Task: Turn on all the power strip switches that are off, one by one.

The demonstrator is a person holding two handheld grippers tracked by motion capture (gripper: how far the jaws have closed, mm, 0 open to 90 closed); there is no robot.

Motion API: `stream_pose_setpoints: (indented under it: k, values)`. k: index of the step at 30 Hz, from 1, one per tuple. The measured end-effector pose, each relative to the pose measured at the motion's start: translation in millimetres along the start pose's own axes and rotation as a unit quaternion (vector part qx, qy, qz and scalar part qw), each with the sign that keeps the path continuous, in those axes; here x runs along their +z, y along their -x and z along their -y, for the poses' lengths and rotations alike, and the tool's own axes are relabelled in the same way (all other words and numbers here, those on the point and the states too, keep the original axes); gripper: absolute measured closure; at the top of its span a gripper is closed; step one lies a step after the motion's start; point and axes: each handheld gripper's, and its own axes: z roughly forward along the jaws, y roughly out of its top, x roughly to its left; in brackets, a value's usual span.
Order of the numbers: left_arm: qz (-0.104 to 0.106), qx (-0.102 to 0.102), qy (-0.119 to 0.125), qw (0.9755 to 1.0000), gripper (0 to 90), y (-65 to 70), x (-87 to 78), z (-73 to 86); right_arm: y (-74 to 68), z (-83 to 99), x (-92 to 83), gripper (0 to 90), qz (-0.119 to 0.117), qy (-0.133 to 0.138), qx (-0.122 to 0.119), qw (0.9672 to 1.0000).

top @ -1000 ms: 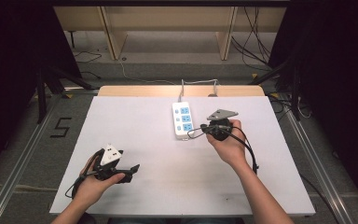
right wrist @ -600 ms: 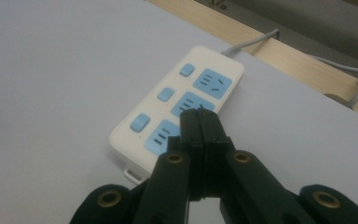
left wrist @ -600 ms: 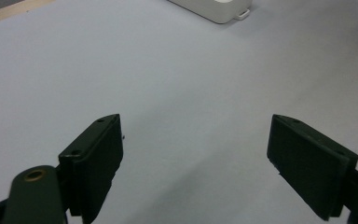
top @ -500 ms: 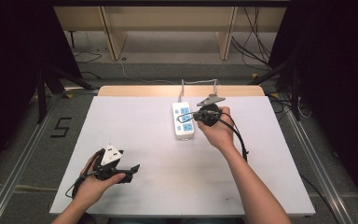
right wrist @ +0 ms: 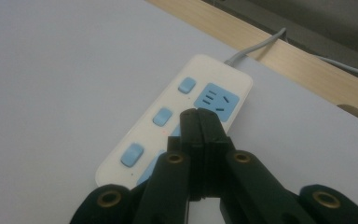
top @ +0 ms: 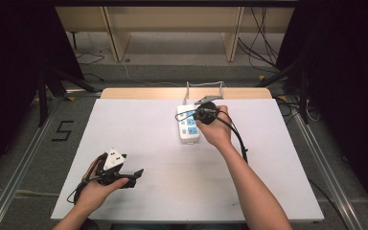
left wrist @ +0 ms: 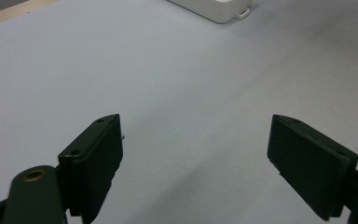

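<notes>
The white power strip [top: 189, 125] lies at the table's far centre, its long axis running near to far. The right gripper [right wrist: 199, 122], jaws pressed together and empty, hovers directly above it; the left gripper [left wrist: 196, 163], jaws wide, sits near-left, well apart.

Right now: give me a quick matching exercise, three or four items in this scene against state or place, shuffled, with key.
Column 1:
1. left gripper
2. right gripper
3. power strip
4. grey cable

Column 2:
A. jaws shut, empty, over the blue sockets
B. runs off the table's far edge
C. jaws wide open, above bare white table
D. lies flat on the table, white with blue switches

Pairs: 1-C, 2-A, 3-D, 4-B
</notes>
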Motion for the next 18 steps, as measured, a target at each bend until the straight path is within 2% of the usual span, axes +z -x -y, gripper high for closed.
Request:
stream_pose_setpoints:
  k: [7,12,18]
  values:
    - [0.0,-0.002,-0.001,1.0,18.0,0.3,0.1,0.1,1.0,-4.6,2.8,90.0,0.0,-0.003,0.004,1.0]
    - [0.001,-0.002,-0.001,1.0,18.0,0.4,0.1,0.2,2.4,-10.0,5.2,90.0,0.002,-0.009,-0.004,0.9999]
    - [0.001,-0.002,-0.002,1.0,18.1,0.1,0.1,0.7,4.7,-16.5,15.9,90.0,0.004,-0.02,-0.001,0.9998]
